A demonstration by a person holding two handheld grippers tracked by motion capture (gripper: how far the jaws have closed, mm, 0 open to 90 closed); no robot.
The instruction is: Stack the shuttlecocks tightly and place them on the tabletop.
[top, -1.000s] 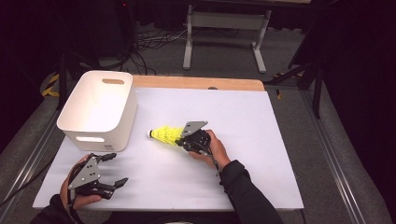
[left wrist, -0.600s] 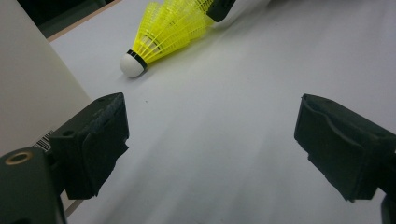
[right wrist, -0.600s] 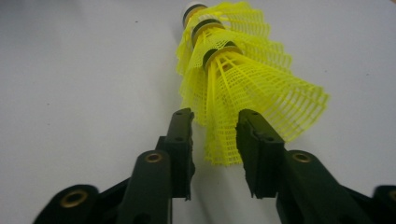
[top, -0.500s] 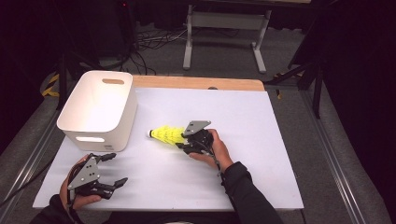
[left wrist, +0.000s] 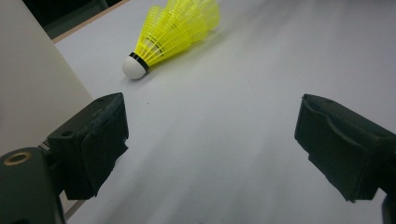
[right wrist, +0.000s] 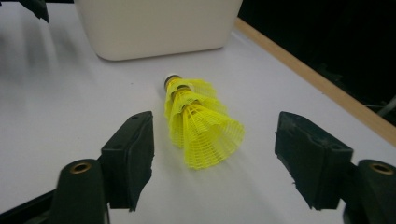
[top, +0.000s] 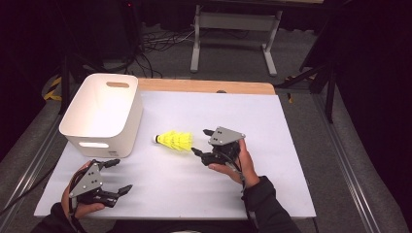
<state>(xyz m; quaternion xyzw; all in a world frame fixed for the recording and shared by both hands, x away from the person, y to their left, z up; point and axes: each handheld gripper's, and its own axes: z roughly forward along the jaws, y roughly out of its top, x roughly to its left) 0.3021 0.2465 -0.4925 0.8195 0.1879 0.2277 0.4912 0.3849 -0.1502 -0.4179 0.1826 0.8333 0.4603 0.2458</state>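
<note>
Yellow shuttlecock stack (top: pixel 175 141) lies on its side on the counter (top: pixel 272 126), beside the white bin (top: pixel 104 114). Your right claw (top: pixel 200 141) is wide open, empty, just short of the skirt. Left claw (top: pixel 119 175) open, idle. Judged featherlight, springy, crushable: pinch gently mid-skirt.

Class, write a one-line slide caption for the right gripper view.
Open right hand-held gripper lined up on stacked yellow shuttlecocks lying on the white table, white bin beyond.
</note>
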